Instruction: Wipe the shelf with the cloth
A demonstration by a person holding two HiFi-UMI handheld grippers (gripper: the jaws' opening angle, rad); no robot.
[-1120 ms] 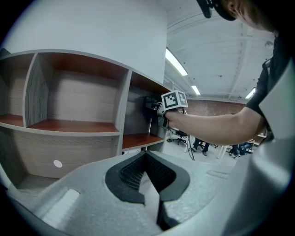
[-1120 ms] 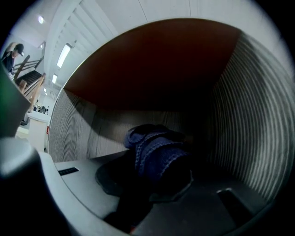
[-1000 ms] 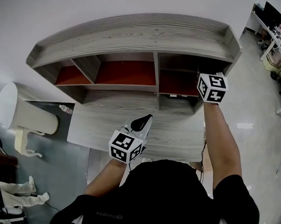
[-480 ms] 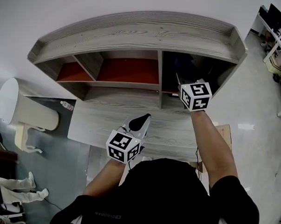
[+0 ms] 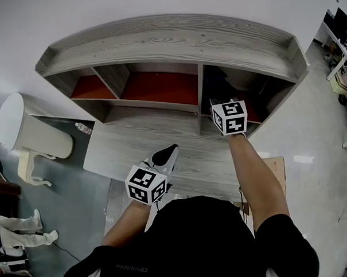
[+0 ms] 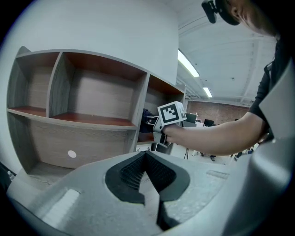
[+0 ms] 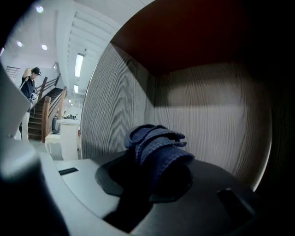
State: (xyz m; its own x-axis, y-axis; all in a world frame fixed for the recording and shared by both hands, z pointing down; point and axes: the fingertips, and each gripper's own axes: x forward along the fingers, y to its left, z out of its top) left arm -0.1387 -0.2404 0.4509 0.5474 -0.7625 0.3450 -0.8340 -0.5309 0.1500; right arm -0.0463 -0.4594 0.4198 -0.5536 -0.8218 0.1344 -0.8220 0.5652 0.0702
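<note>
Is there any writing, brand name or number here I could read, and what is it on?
None can be read with certainty.
Black shirt: a short pale print, too small and blurred to read.
Marker cubes: black-and-white square patterns, not words or numbers.

cloth (image 7: 156, 140), right gripper (image 5: 220, 102): in right compartment of shelf (image 5: 166, 46) | left gripper (image 5: 167, 154): before shelf, lower left

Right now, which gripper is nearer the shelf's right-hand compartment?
Right. The right gripper reaches into the right-hand compartment, shut on the cloth; the left gripper hangs back above the desktop.
</note>
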